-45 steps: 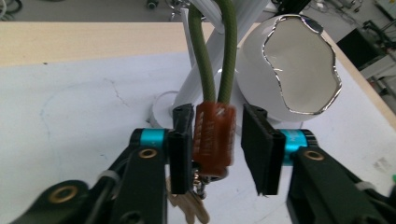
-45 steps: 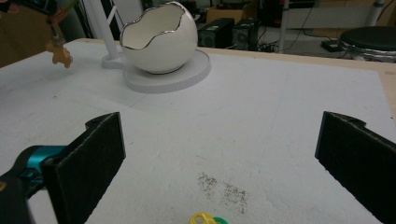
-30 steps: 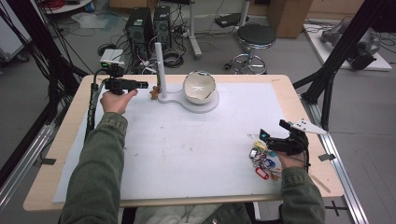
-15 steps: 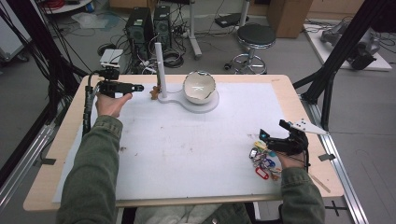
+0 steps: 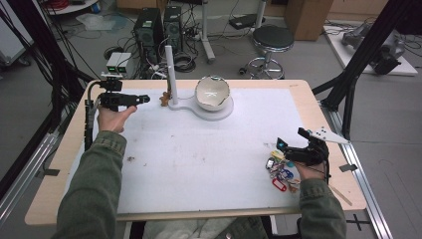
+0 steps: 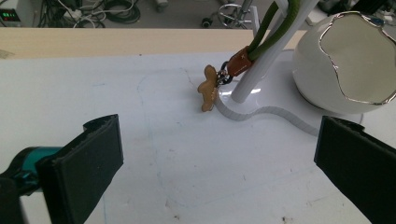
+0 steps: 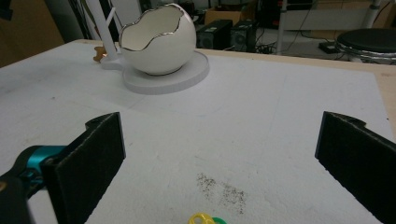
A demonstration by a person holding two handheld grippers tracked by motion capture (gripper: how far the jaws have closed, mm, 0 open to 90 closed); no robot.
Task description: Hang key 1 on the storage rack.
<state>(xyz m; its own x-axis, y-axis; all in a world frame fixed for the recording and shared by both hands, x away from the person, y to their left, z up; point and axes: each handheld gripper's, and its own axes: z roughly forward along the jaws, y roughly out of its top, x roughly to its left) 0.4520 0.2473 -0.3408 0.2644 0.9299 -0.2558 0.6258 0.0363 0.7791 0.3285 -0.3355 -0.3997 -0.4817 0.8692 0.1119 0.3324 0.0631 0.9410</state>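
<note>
Left gripper point(image 5: 144, 99) has drawn back from keychain point(image 6: 208, 87) — jaws just opened.

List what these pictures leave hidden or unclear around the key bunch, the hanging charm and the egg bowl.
- Key bunch: high view, too small to count; partly under the right gripper.
- Green cord holding the brown charm: left gripper view, top edge cuts off where it hangs.
- Egg bowl: right gripper view, its front wall hides the bottom inside.
</note>
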